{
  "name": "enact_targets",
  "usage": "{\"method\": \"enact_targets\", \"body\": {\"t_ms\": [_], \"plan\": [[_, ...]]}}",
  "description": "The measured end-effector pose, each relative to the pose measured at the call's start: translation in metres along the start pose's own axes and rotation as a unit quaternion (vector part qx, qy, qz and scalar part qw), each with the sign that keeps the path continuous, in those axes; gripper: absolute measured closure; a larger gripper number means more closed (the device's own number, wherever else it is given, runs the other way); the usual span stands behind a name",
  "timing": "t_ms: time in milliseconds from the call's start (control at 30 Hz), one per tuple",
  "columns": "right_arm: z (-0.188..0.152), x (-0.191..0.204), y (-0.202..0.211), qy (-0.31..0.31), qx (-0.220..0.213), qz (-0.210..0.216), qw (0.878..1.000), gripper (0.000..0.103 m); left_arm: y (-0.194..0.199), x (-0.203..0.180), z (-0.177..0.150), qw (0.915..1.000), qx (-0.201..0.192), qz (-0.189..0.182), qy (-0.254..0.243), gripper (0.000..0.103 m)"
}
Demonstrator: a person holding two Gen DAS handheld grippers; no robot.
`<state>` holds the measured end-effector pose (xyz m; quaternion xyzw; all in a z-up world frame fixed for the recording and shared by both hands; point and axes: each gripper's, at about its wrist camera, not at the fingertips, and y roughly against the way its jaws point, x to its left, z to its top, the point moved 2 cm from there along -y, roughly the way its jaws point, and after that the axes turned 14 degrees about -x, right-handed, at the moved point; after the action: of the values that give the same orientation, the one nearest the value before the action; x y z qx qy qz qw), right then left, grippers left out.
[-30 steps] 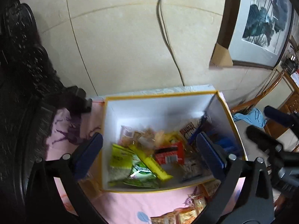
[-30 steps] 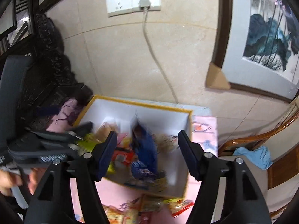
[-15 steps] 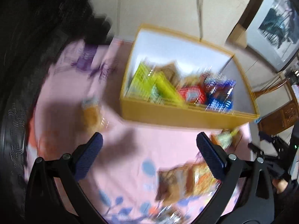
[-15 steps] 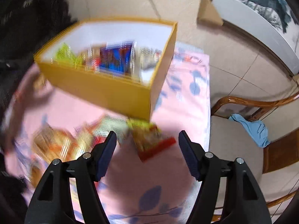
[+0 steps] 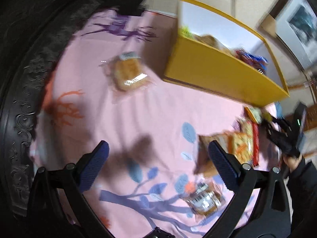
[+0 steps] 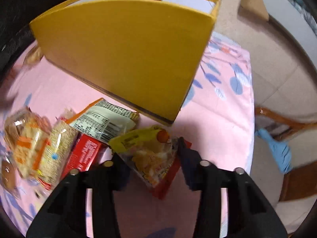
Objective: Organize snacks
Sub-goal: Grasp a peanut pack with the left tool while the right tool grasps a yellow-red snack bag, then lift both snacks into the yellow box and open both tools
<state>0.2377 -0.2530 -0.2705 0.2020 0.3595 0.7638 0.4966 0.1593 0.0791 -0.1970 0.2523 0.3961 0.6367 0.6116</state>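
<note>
Since one second earlier: both cameras swung down from yellow open-topped cardboard box (image 6: 126,53) interior to pink leaf-printed tablecloth (image 5: 138,115).

Right gripper (image 6: 150,158): lowered astride yellow-and-red crinkly plastic chip bag (image 6: 152,158), jaws narrowed to bag's sides; contact not confirmable, blurred. Bag located at 6 o'clock of box corner, near it.

Left gripper (image 5: 158,158): spread wide, holding nothing, over bare cloth. Clear-wrapped golden pastry (image 5: 128,75) at 11 o'clock from it, well apart.

Handling, judged: bag light, air-filled, slippery, contents brittle. Pinch across flat middle or sealed edge; moderate force only.
</note>
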Motion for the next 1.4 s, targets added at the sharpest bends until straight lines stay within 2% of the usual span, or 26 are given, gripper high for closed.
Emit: {"method": "enact_targets", "body": {"t_ms": [133, 200, 367, 533, 600, 633, 700, 767, 867, 1000, 1200, 1400], "plan": [[-0.013, 0.009, 0.018, -0.04, 0.01, 0.015, 0.999, 0.067, -0.014, -0.039, -0.019, 0.9977, 0.036, -0.042, -0.04, 0.002], [-0.026, 0.018, 0.033, -0.052, 0.013, 0.024, 0.998, 0.067, -0.026, -0.061, -0.028, 0.9961, 0.046, -0.049, -0.058, 0.002], [-0.054, 0.036, 0.063, -0.085, 0.014, 0.031, 0.996, 0.067, -0.055, -0.096, -0.043, 0.993, 0.057, -0.02, -0.101, 0.002], [-0.066, 0.037, 0.071, -0.121, 0.011, 0.027, 0.992, 0.067, -0.083, -0.102, -0.053, 0.9919, 0.072, -0.004, -0.105, 0.004], [-0.066, 0.036, 0.068, -0.123, 0.012, 0.026, 0.992, 0.067, -0.089, -0.104, -0.058, 0.9917, 0.075, -0.011, -0.104, 0.032], [-0.067, 0.038, 0.069, -0.124, 0.012, 0.024, 0.992, 0.067, -0.089, -0.107, -0.059, 0.991, 0.065, -0.003, -0.117, 0.041], [-0.067, 0.04, 0.068, -0.125, 0.013, 0.021, 0.992, 0.067, -0.087, -0.113, -0.061, 0.9885, 0.048, 0.001, -0.143, 0.055], [-0.066, 0.039, 0.066, -0.124, 0.014, 0.017, 0.992, 0.067, -0.085, -0.112, -0.062, 0.989, 0.045, -0.003, -0.141, 0.064], [-0.063, 0.041, 0.067, -0.121, 0.017, 0.012, 0.992, 0.068, -0.079, -0.104, -0.061, 0.9915, 0.047, -0.012, -0.121, 0.067], [-0.05, 0.039, 0.081, -0.139, -0.005, 0.015, 0.99, 0.068, -0.052, -0.099, -0.055, 0.993, 0.023, -0.023, -0.113, 0.067], [-0.01, 0.052, 0.108, -0.129, -0.048, 0.035, 0.99, 0.068, -0.005, -0.107, -0.034, 0.9932, -0.02, -0.05, -0.103, 0.067], [0.028, 0.076, 0.125, -0.095, -0.079, 0.05, 0.991, 0.068, 0.013, -0.125, -0.005, 0.9915, -0.048, -0.059, -0.105, 0.067]]}}
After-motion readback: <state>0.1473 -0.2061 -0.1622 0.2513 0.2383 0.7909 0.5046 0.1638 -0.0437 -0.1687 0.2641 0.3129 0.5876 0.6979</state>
